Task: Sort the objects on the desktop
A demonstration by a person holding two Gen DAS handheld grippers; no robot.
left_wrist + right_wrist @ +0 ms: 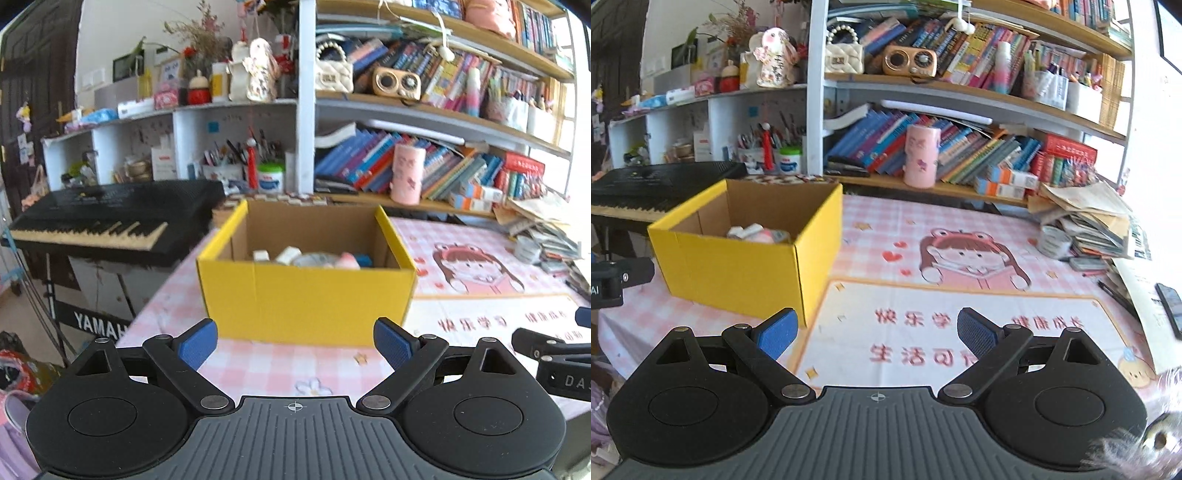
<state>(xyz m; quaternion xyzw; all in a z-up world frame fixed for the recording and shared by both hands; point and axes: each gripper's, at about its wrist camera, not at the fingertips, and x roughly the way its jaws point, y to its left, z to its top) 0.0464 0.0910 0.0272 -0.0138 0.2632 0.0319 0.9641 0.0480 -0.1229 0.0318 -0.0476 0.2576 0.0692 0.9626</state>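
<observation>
Left wrist view puts the yellow cardboard box (306, 291) dead ahead, standing on the table (280, 363) near its left edge, top open, with a handful of small things lying inside (306, 257) — white, pale pink and blue shapes, too blurred to name. The left tongs (295, 341) hang just short of the box's front wall, blue pads spread wide, nothing between them. At the right edge of this view the right tongs' black frame pokes in, with the letters "DA" showing before the frame cuts them off.

Right wrist view has the right tongs (875, 332) apart too and empty, poised over the pink checked table mat (960, 295) beside the box's right corner. The mat carries a cartoon girl reading a book (971, 260) and two lines of red Chinese characters, blurred beyond reading. Off to the left a black keyboard (110, 218) sits on a stand marked "YAMAH" — the rest is cut off. Behind, a bookshelf (960, 96) packed with books, a pink tumbler (921, 155) and a wooden radio (910, 62); spine titles cannot be read. Loose papers (1086, 218) pile up at the table's right.
</observation>
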